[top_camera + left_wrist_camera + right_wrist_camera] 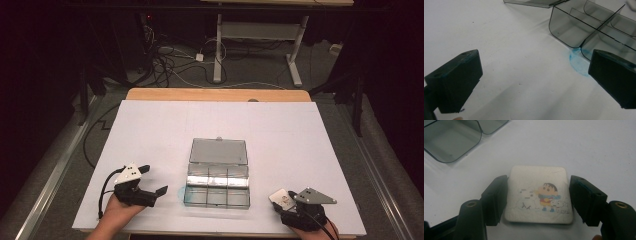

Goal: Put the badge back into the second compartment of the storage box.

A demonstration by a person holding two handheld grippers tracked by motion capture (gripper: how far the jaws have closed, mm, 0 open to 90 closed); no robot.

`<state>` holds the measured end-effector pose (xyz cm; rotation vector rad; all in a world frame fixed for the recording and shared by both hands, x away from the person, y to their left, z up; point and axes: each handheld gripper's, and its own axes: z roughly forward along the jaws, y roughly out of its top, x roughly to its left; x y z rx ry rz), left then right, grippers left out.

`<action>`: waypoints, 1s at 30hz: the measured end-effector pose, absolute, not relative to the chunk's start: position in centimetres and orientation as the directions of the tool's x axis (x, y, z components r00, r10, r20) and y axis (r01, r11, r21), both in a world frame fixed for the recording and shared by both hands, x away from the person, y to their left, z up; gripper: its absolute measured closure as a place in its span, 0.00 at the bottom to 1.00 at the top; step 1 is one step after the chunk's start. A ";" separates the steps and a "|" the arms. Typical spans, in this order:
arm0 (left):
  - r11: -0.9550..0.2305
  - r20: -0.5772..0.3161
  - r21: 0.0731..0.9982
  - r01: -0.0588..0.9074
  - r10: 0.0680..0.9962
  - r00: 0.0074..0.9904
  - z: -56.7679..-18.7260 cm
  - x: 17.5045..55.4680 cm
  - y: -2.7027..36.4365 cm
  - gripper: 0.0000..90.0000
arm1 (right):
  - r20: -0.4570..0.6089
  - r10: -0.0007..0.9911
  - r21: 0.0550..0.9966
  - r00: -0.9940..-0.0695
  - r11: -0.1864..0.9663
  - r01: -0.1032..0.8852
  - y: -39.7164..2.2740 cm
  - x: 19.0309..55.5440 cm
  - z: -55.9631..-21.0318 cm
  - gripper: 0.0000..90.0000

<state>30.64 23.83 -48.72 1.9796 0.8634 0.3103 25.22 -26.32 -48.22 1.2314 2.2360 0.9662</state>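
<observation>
Tile: small square white tile with a cartoon picture, flat on the white table, near its front right part, just right of the clear compartment box.
Right gripper: fingers stand on both sides of the tile and seem to press its two edges; I judge it a grasp, but a thin gap at the right edge is possible.
Left gripper: fingers released, nothing between them, low over the table beside the box corner, near a blue stain.
Box: lid lies open behind it; compartments look empty.
Risk: the tile is thin and lies flat, so the grip is only on its edges; it can slip out or tip while lifting.
Risk two: a tilted tile can catch on a divider wall of the box.
</observation>
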 end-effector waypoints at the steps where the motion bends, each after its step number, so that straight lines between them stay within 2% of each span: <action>1: -0.329 -0.120 0.831 0.448 0.681 0.722 -48.7 30.6 23.8 0.00 | -0.022 0.850 0.737 -0.527 0.369 0.566 -26.4 25.2 -48.2 0.38; 30: -0.342 -0.106 0.829 0.443 0.681 0.724 -48.7 30.6 23.6 0.00 | -0.019 0.805 0.753 -0.593 0.402 0.521 -23.1 26.9 -47.6 0.38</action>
